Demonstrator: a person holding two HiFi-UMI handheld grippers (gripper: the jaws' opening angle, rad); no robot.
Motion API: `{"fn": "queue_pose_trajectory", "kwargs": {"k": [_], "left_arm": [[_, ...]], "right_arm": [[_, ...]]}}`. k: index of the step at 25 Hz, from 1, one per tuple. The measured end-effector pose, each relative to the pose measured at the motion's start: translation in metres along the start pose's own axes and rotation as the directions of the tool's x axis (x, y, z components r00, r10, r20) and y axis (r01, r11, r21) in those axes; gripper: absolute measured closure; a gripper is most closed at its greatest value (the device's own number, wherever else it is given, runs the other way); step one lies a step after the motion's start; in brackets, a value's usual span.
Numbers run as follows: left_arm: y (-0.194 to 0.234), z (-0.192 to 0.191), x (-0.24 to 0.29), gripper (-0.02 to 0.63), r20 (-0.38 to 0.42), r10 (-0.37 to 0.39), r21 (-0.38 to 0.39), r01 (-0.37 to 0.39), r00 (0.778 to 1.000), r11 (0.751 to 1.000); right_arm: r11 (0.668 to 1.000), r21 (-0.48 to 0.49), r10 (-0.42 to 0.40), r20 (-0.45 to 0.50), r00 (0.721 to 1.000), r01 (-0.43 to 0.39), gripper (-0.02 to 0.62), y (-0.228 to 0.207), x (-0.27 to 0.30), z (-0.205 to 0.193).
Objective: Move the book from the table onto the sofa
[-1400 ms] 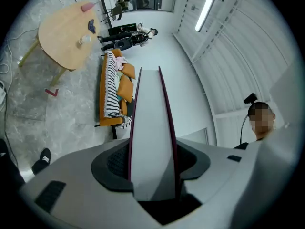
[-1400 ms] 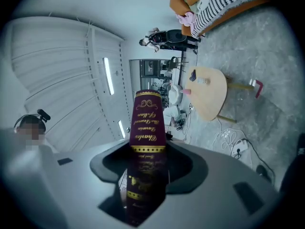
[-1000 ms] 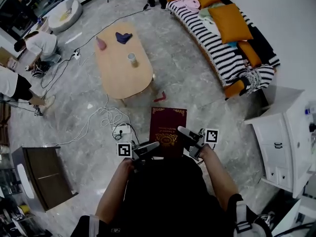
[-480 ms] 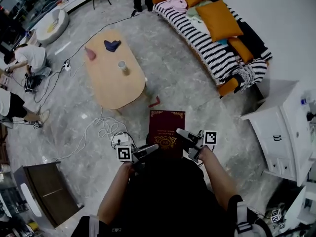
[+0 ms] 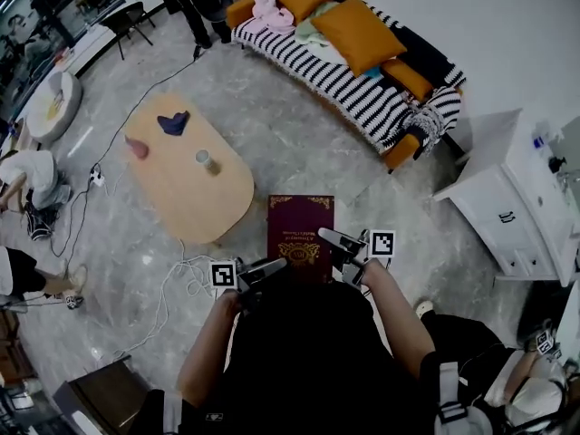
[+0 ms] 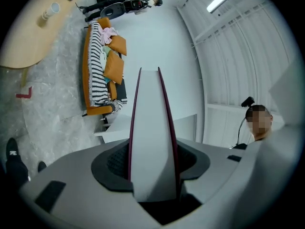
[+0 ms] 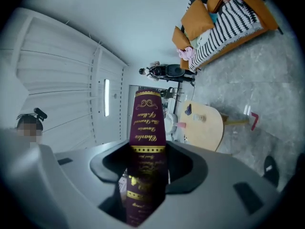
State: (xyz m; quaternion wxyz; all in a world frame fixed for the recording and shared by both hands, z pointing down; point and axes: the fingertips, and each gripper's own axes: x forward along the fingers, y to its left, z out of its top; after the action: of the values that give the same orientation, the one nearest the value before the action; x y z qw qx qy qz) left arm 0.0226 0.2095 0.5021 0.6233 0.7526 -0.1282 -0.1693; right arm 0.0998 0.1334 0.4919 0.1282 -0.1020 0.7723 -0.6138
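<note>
Two tongs clamp the maroon book (image 5: 301, 234) at lower centre of the head view, over the floor: left tongs (image 5: 275, 265) on its left edge, right tongs (image 5: 326, 236) on its right. The striped sofa (image 5: 362, 93) lies upper centre and the oval bench (image 5: 181, 184) is at left.

Left gripper view: the white page edge (image 6: 152, 142) is pinched between the jaws.

Right gripper view: the gilt-lettered spine (image 7: 147, 142) is pinched likewise.

Book (image 5: 301, 238) sits btwn left tool (image 5: 275, 265) & right tool (image 5: 328, 236), over the floor. Counter (image 5: 177, 193) ahead-left w/ cup (image 5: 207, 160) on it. Sofa (image 5: 358, 89) behind the counter, ahead-right; cabinet (image 5: 507, 208) at far right.
</note>
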Motion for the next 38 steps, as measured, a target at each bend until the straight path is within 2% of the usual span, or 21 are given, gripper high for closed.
{"fn": "queue_pose_trajectory", "kwargs": {"k": [6,8,10,13,16,20,27,33,38], "left_arm": [[0.010,0.017,0.000,0.380,-0.064,-0.046,-0.025,0.044,0.997,0.999],[0.011,0.022,0.007,0.380,-0.095,-0.052,-0.030,0.050,0.994,0.998],[0.016,0.025,0.014,0.380,-0.120,-0.047,-0.039,0.043,0.992,0.998],[0.027,0.034,0.026,0.380,-0.129,-0.022,-0.063,0.014,0.991,0.998],[0.032,0.048,0.041,0.380,-0.116,-0.019,-0.086,0.009,0.993,0.996],[0.041,0.070,0.072,0.380,-0.097,-0.009,-0.074,0.001,0.995,0.997],[0.061,0.112,0.159,0.380,-0.037,0.016,-0.071,-0.018,0.999,0.997],[0.064,0.130,0.245,0.380,0.018,-0.005,-0.077,0.006,1.000,0.997],[0.073,0.131,0.294,0.380,0.052,-0.002,-0.111,0.008,0.999,0.994]], "right_arm": [[0.998,-0.039,-0.045,0.067,0.997,0.048,0.373,-0.005,0.005,0.009],[0.998,-0.018,-0.055,0.090,0.994,0.057,0.373,-0.007,0.002,0.014],[0.998,0.015,-0.063,0.118,0.991,0.062,0.373,-0.011,-0.004,0.020],[0.997,0.016,-0.079,0.135,0.988,0.078,0.373,-0.024,-0.012,0.035],[0.997,0.018,-0.073,0.133,0.989,0.071,0.373,-0.032,-0.011,0.056],[0.997,0.048,-0.073,0.115,0.991,0.068,0.373,-0.044,-0.018,0.092],[0.996,0.054,-0.071,0.084,0.994,0.066,0.373,-0.068,-0.052,0.184],[0.995,0.065,-0.073,0.048,0.996,0.070,0.373,-0.075,-0.098,0.256],[0.995,0.063,-0.086,0.038,0.996,0.083,0.373,-0.082,-0.130,0.294]]}}
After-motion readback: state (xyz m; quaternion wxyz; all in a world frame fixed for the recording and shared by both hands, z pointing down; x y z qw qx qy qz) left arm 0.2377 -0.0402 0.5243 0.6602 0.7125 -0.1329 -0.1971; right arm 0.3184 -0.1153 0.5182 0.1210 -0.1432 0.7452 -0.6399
